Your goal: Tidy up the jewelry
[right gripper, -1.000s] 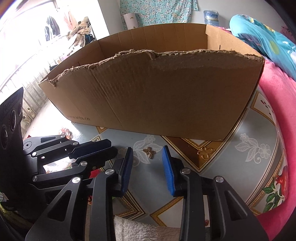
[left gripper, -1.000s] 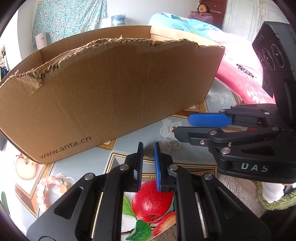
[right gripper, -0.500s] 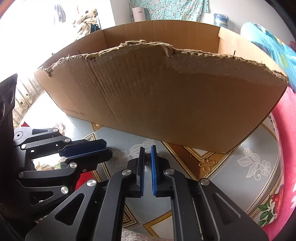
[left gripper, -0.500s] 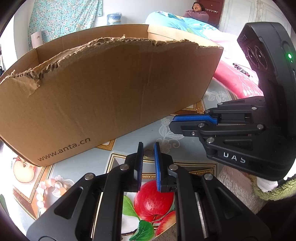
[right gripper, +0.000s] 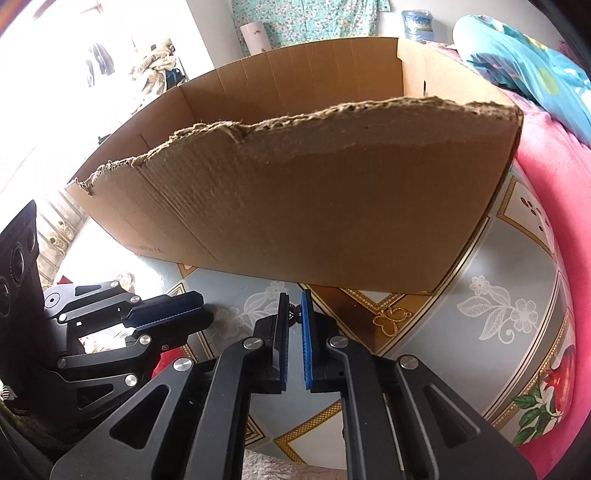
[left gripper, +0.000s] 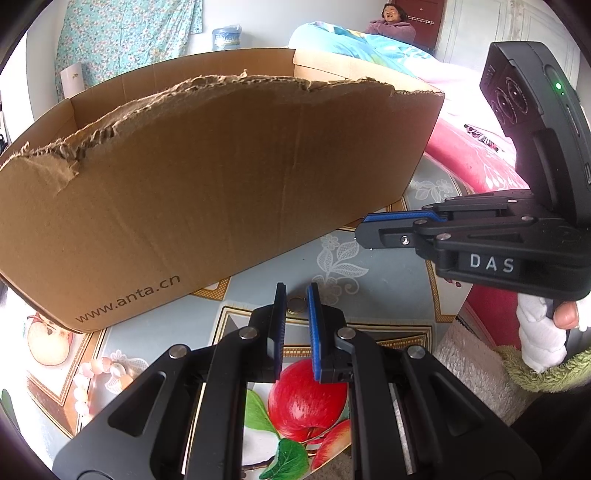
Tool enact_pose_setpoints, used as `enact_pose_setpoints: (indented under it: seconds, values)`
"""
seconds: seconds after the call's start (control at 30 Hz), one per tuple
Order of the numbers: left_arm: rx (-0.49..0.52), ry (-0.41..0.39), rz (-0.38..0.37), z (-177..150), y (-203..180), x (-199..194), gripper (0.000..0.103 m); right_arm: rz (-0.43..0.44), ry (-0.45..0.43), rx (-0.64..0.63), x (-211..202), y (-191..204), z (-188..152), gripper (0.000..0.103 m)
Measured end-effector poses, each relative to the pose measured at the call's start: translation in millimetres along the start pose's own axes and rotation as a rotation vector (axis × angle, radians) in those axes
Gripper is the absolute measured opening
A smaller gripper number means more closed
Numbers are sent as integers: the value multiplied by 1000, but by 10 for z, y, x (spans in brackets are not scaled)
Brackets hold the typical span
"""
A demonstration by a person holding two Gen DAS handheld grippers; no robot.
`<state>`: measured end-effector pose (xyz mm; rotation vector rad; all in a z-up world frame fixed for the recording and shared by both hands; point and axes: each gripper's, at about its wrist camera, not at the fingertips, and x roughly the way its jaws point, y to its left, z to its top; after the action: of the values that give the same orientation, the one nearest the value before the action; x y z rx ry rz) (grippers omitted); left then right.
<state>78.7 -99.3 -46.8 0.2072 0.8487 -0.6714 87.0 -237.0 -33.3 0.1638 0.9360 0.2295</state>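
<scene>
A big cardboard box (left gripper: pixel 221 184) with a torn front wall stands on the patterned tablecloth (left gripper: pixel 388 295); the right wrist view shows this box (right gripper: pixel 314 203) open at the top. My right gripper (right gripper: pixel 294 301) is shut on a small dark-gold flower-shaped piece (right gripper: pixel 293 314), just in front of the box wall. From the left wrist view this gripper (left gripper: pixel 361 232) shows side-on at the right. My left gripper (left gripper: pixel 296 293) hovers low over the cloth, nearly closed, with a gold ring (left gripper: pixel 296 305) spanning the gap at its tips. A pink bead bracelet (left gripper: pixel 83 384) lies at the lower left.
A pink blanket (right gripper: pixel 554 221) and bedding border the table on the right. A fuzzy towel (left gripper: pixel 469 369) lies at the near right edge, by a white-gloved hand (left gripper: pixel 543 343). A person (left gripper: pixel 391 22) sits far back. My left gripper (right gripper: pixel 201 312) is close beside the right one.
My right gripper's jaws closed on the flower piece that lay on the cloth between them, and it has shifted nearer the box. The left gripper has not moved.
</scene>
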Motion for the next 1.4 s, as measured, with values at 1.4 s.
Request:
enact_pose_setpoints:
  seconds: [1.4]
  values:
    - [24,-225,11,-71,-240,-876,10,11,-188,-22,-811,240,-192,7]
